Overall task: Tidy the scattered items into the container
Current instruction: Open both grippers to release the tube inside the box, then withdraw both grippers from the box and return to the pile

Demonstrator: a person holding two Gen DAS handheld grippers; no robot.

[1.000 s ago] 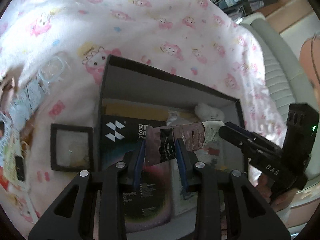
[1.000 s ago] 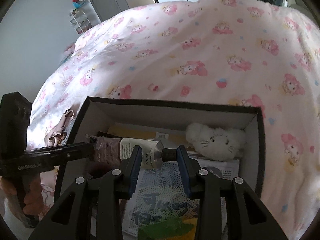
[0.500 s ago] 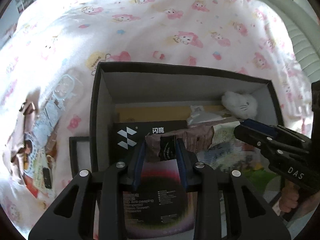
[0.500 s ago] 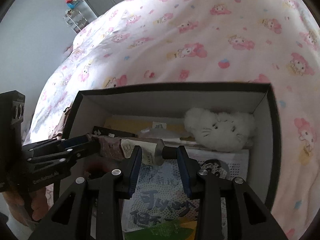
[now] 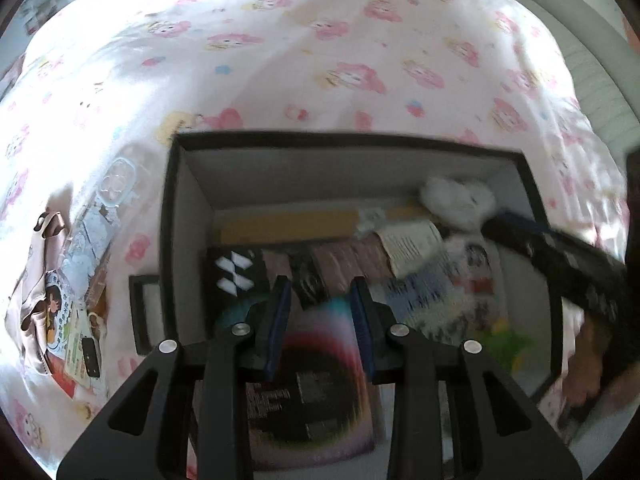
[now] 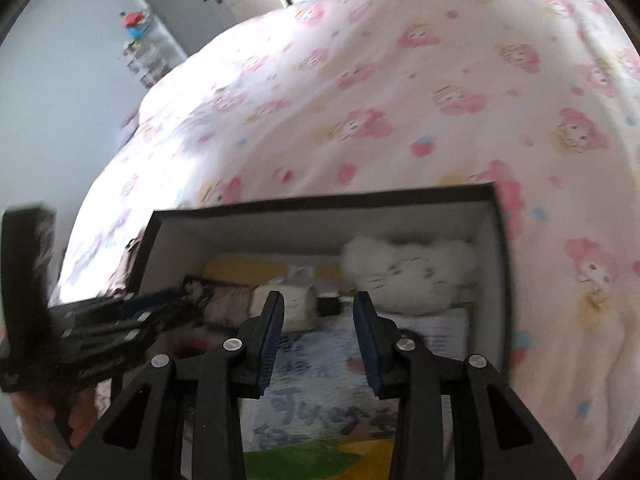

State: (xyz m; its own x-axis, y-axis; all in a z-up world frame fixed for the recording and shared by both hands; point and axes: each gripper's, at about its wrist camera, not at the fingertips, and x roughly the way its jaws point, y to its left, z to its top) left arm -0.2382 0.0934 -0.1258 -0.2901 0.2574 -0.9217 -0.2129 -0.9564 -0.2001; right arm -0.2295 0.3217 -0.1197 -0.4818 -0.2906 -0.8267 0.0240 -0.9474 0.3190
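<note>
Nearest in the left wrist view, the left gripper (image 5: 320,308) has its jaws apart with nothing between them, poised over the black storage box (image 5: 176,216). The right gripper (image 6: 318,320) is likewise spread and empty above the same box.

Just beyond both sets of fingertips, the cosmetic tube (image 5: 360,256) lies on its side inside the box, its brown end toward the left wall and its white end and dark cap toward the middle. It rests across a black screen-protector package (image 5: 304,360) along the near left side and printed paper booklets (image 6: 320,380) on the near right. Farther in, a white plush cat (image 6: 408,276) sits in the far right corner, with a flat yellow envelope (image 5: 288,224) along the far wall.

Outside the box, on the pink cartoon bedspread (image 5: 320,60), things remain to be gathered: a small black frame (image 5: 140,312) touching the box's left wall, and farther left a heap of sticker sheets and cards (image 5: 76,304) with a clear phone case (image 5: 116,184) beyond them.

So the tube looks delivered, and the box already holds several things; the pile at the left of the bed is judged the remaining work, probably for the left gripper.
</note>
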